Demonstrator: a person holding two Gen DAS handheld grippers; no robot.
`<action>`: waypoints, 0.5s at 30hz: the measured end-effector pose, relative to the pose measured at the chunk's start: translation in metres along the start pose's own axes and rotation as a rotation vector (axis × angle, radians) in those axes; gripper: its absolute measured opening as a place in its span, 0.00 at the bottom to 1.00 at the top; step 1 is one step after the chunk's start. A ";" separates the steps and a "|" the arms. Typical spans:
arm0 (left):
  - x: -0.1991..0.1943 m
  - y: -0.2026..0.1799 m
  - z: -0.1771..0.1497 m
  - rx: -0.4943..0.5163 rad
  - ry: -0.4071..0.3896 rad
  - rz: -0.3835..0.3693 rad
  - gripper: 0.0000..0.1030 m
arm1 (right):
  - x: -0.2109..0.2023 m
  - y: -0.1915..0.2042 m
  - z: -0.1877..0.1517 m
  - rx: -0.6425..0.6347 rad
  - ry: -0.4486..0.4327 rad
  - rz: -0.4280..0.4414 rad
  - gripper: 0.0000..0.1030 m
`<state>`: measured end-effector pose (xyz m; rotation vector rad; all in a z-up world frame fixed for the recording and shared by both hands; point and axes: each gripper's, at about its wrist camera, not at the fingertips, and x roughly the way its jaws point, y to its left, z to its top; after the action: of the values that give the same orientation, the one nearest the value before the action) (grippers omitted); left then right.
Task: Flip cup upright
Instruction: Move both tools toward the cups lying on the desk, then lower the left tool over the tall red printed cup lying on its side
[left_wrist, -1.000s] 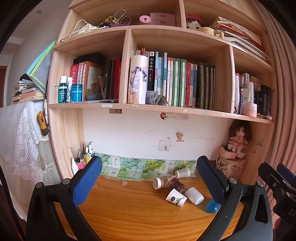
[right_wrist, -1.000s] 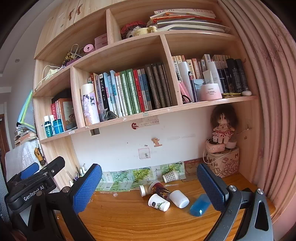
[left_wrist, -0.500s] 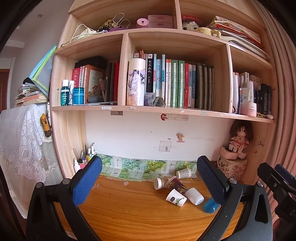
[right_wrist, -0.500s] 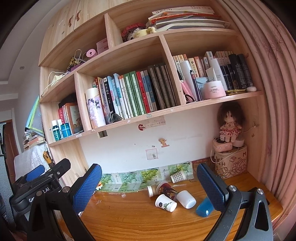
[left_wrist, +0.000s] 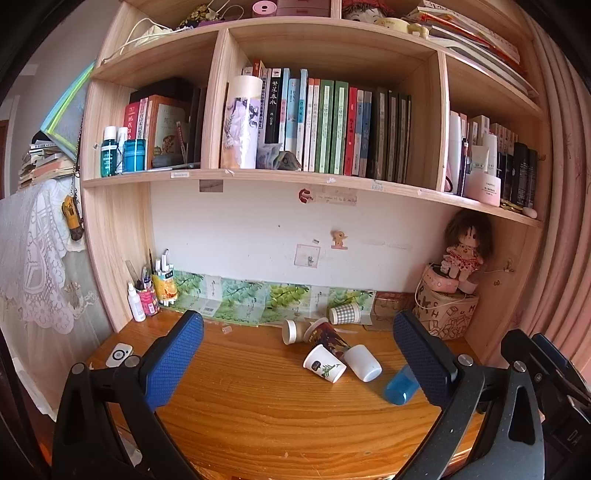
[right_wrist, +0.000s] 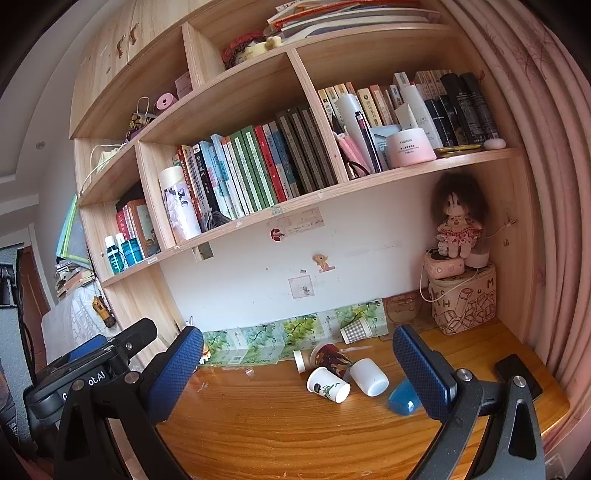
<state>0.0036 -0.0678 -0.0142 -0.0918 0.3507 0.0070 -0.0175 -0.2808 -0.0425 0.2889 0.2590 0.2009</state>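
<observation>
Several cups lie on their sides on the wooden desk (left_wrist: 258, 402): a white cup with a leaf print (left_wrist: 324, 363) (right_wrist: 328, 384), a plain white cup (left_wrist: 362, 362) (right_wrist: 368, 377), a dark patterned cup (left_wrist: 325, 334) (right_wrist: 331, 356), a small white-rimmed cup (left_wrist: 291, 331), a checked cup (left_wrist: 344, 314) (right_wrist: 355, 329) by the wall, and a blue cup (left_wrist: 402, 384) (right_wrist: 404, 398). My left gripper (left_wrist: 295, 362) is open and empty, short of the cups. My right gripper (right_wrist: 295, 373) is open and empty, also short of them. The blue cup is partly hidden behind each gripper's right finger.
A bookshelf (left_wrist: 325, 173) hangs over the desk. A pen pot and bottles (left_wrist: 147, 295) stand back left, a doll on a box (left_wrist: 448, 306) back right. A white remote (left_wrist: 119, 354) lies at the left, a black phone (right_wrist: 517, 374) at the right. A pink curtain (right_wrist: 554, 221) borders the right.
Both grippers have moved closer to the desk and tilted down, so the cups look larger. Nothing on the desk has moved. Both stay open.
</observation>
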 end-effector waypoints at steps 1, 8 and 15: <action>0.002 -0.002 -0.001 -0.005 0.011 -0.003 0.99 | 0.002 -0.003 -0.001 0.001 0.011 -0.002 1.00; 0.025 -0.010 -0.005 -0.046 0.086 -0.025 0.99 | 0.020 -0.019 -0.006 -0.004 0.079 -0.004 1.00; 0.065 -0.019 -0.009 -0.079 0.176 -0.048 0.99 | 0.048 -0.031 -0.013 -0.033 0.151 -0.027 1.00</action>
<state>0.0622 -0.0883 -0.0430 -0.1798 0.5244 -0.0354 0.0290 -0.2956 -0.0746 0.2379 0.4080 0.2007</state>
